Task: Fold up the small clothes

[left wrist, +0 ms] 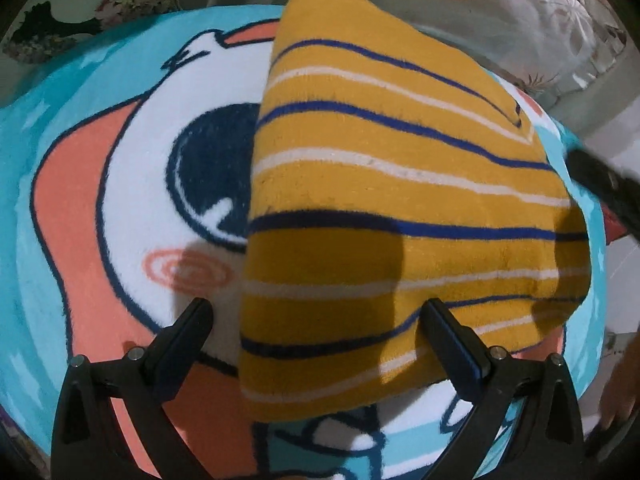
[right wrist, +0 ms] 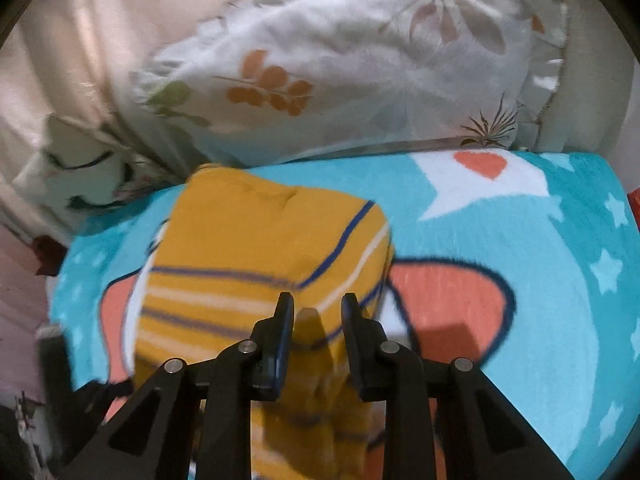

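Observation:
A small mustard-yellow garment with blue and white stripes lies folded on a cartoon-print blanket. My left gripper is open, its fingers spread wide just above the garment's near edge, holding nothing. In the right wrist view the same garment lies ahead, and a bunched part of it runs back between and under the fingers. My right gripper has its jaws partly apart with yellow cloth between them; whether they pinch it is unclear. The right gripper also shows as a dark blur at the right edge of the left wrist view.
The turquoise, coral and white blanket covers the work surface. Floral pillows lie behind it, with a beige curtain-like cloth at the left. A hand shows at the lower right of the left wrist view.

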### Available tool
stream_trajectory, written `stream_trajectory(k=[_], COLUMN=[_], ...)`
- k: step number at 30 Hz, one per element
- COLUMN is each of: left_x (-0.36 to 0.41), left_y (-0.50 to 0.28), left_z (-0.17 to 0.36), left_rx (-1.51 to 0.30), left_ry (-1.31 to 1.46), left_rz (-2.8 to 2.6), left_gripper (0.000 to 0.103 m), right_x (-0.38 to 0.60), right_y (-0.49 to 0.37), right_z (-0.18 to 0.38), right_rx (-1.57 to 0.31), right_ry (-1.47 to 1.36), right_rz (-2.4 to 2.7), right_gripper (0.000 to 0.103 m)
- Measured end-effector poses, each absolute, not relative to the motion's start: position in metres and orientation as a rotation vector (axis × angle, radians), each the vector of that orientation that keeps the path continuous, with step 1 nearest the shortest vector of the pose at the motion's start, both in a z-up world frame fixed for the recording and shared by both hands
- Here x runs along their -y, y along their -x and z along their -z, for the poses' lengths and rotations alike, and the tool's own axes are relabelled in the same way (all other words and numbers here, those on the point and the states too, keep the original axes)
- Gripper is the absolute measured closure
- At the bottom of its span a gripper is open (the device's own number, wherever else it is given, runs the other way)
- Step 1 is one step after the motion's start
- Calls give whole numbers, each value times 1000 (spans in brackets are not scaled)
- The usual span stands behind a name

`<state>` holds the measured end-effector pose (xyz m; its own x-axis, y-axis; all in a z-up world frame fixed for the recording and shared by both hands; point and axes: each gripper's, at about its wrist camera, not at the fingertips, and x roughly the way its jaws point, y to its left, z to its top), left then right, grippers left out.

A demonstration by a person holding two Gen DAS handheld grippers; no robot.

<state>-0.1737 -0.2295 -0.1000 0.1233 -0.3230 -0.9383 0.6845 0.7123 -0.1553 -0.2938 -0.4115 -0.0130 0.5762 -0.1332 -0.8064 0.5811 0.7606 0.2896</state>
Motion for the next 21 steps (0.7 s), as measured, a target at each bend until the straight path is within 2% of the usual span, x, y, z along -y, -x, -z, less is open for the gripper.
stream_trajectory(k=[4,7,11,14,17,21], left_x=[228,224,249,279,293,283], left_y=[180,184,174,157,140,130], left_z=[89,60,33,45,77,57], left_rx=[-1243,-1186,-1102,-1077,-1149,-1141], left_ry=[-336,-273,-270,-350,-436,-373], left_rz=[759,822,838,782,735,792], left_gripper=[0,0,0,0,0,0], right_x=[403,409,412,413,412,416], right_y=[299,305,312,315,312,317], right_z=[45,47,46,46,45,30], right_rx=[-960,-935,-909,-899,-909,-864], right_ry=[-533,-570,-595,-606,-601,-586], right_rz=[444,457,465,463,454,452], right_gripper=[76,65,61,60,56,56])
